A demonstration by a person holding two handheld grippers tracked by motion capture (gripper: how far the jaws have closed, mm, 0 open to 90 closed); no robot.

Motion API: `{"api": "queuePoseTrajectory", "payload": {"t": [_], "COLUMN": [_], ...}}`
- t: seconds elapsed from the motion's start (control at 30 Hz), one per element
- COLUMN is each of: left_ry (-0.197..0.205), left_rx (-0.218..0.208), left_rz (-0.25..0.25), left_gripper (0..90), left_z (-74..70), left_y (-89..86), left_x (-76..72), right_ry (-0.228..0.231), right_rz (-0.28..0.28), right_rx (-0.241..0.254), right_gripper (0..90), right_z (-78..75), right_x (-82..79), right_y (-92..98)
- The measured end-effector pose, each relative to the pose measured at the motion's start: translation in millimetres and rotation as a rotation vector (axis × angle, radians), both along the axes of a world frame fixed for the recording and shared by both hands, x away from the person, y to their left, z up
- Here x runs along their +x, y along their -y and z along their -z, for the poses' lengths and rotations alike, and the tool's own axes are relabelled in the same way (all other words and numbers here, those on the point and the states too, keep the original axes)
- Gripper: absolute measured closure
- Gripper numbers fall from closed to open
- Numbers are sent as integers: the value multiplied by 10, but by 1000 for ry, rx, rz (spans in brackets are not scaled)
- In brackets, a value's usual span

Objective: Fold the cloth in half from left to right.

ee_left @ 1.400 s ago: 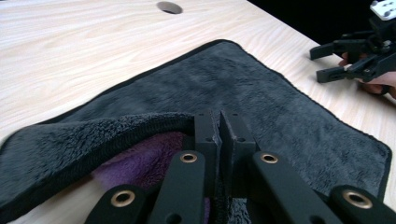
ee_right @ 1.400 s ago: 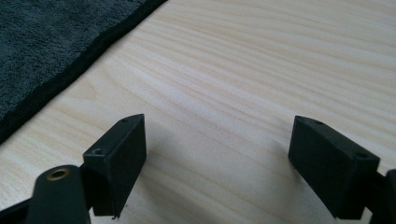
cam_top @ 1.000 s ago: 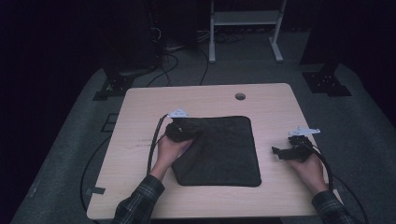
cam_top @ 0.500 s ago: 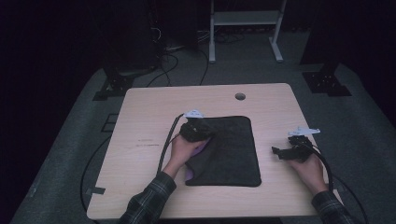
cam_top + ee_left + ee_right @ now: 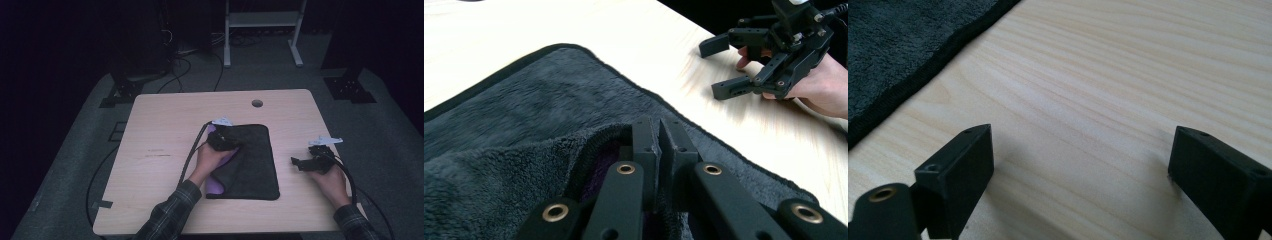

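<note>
While the left gripper pinched a folded-over edge of the dark grey cloth, showing its purple underside, on the wooden table, the right gripper rested on bare wood just beside the cloth with its jaws spread wide and empty.

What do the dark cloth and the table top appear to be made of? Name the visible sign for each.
Dark cloth: seemingly plush microfibre or fleece, matt, with a fuzzy pile and a stitched black hem. Table top: pale wood or wood-look laminate, smooth with a slight sheen, with streaky grain lines; which of the two is unclear.
</note>
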State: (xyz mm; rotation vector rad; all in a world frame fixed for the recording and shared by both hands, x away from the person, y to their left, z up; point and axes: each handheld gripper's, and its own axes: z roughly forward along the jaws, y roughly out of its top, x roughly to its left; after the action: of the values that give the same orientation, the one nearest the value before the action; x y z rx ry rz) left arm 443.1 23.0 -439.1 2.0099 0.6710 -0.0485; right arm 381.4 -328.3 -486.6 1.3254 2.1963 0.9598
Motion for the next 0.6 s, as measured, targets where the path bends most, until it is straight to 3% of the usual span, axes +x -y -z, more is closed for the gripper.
{"api": "queuePoseTrajectory", "payload": {"t": [0.6], "left_ry": [-36], "left_rx": [-11], "left_rz": [47], "left_gripper": [859], "left_z": [66], "left_y": [493], "left_x": [110], "right_ry": [0], "right_rz": [0], "right_rx": [0], "right_gripper": [101], "right_z": [0], "right_x": [0], "right_y": [0]}}
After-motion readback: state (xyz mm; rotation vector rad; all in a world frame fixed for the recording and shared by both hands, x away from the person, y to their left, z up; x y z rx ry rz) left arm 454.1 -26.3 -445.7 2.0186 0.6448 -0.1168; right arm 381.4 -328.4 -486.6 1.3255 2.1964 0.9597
